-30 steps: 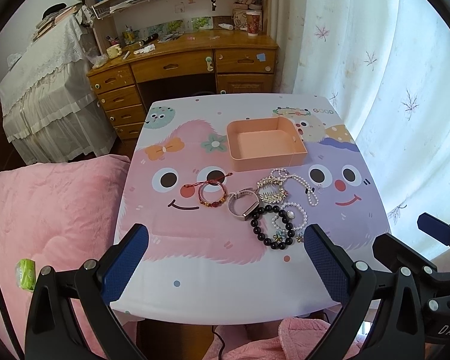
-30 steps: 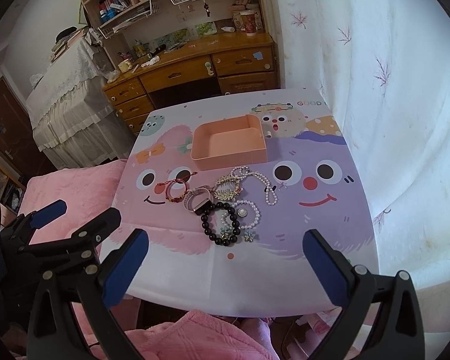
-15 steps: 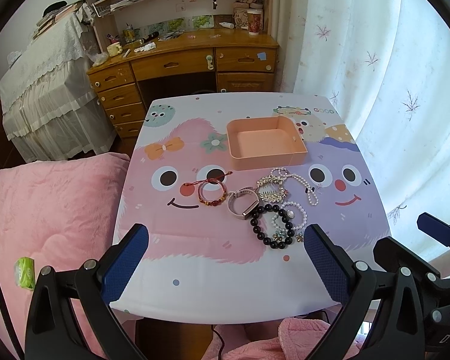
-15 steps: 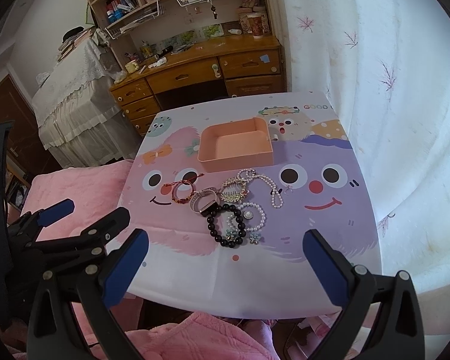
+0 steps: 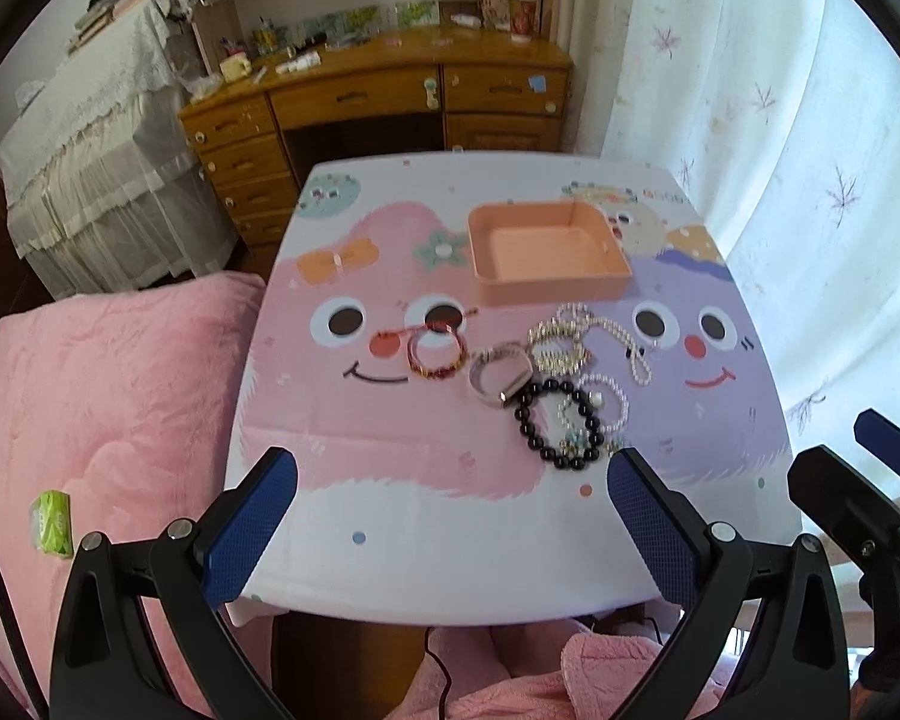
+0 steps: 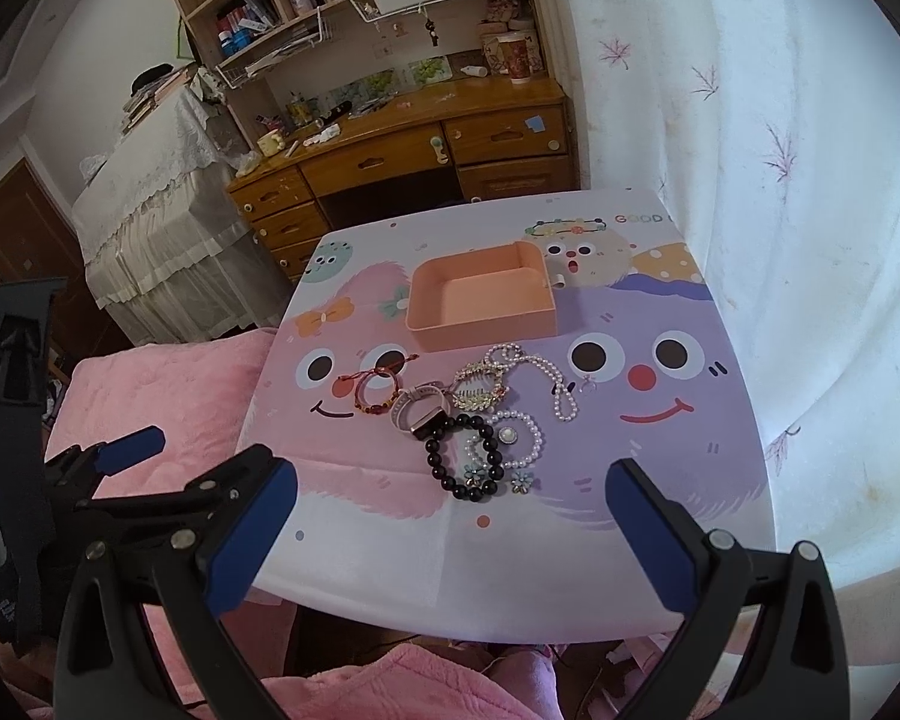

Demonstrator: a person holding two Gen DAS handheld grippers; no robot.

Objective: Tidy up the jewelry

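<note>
A pile of jewelry lies mid-table: a red cord bracelet [image 5: 437, 354] [image 6: 377, 391], a pink watch band [image 5: 499, 373] [image 6: 421, 407], a black bead bracelet [image 5: 555, 425] [image 6: 463, 457], a gold hair clip [image 5: 557, 348] [image 6: 480, 387], a pearl necklace [image 5: 615, 336] [image 6: 540, 372] and a small pearl bracelet [image 5: 597, 405] [image 6: 516, 438]. An empty orange tray [image 5: 492, 291] [image 6: 417, 324] sits behind them. My left gripper [image 5: 450, 516] and right gripper [image 6: 450, 525] are both open and empty, above the near table edge.
The table [image 5: 450, 564] has a cartoon-face cloth. A pink blanket [image 5: 108, 396] lies to the left. A wooden desk [image 5: 384, 90] stands behind, a white curtain [image 5: 780, 150] to the right. The left gripper shows at left in the right wrist view [image 6: 168, 480].
Both views shift a little; the table and jewelry sit slightly higher and nearer in the right wrist view. Nothing on the table has moved. Both grippers stay open.
</note>
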